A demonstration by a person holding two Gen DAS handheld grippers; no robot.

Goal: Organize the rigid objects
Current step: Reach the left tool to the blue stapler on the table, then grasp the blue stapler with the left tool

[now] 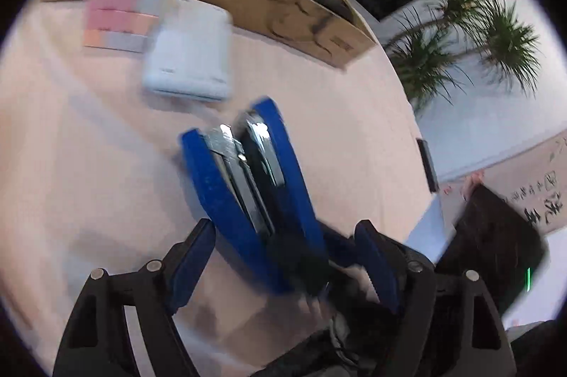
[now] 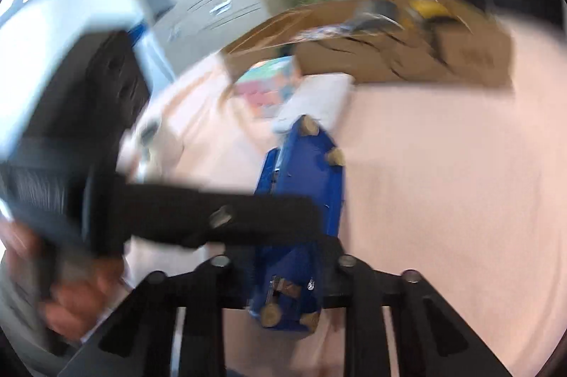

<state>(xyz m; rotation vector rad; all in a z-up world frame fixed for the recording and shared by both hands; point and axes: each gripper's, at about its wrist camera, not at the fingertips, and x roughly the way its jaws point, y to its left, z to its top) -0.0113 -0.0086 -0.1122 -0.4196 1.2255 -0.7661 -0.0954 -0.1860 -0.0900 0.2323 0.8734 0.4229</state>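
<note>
Left wrist view, left hand-held gripper (image 1: 283,256) tilted down, agape round blue stapler (image 1: 248,185), right one (image 2: 283,277) clamping it.

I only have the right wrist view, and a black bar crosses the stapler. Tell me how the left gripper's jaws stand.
Observer: The left gripper is open, with one blue-padded finger on each side of the blue stapler.
Operator: Say whether those pads are pressing on it.
Observer: They don't appear to be. On the left side, the table shows between the pad and the stapler. The right side is too blurred to tell.
Operator: I see only its underside and feet. Describe the other face.
Observer: The stapler gapes open, with its metal staple track showing between the two blue halves.
</note>
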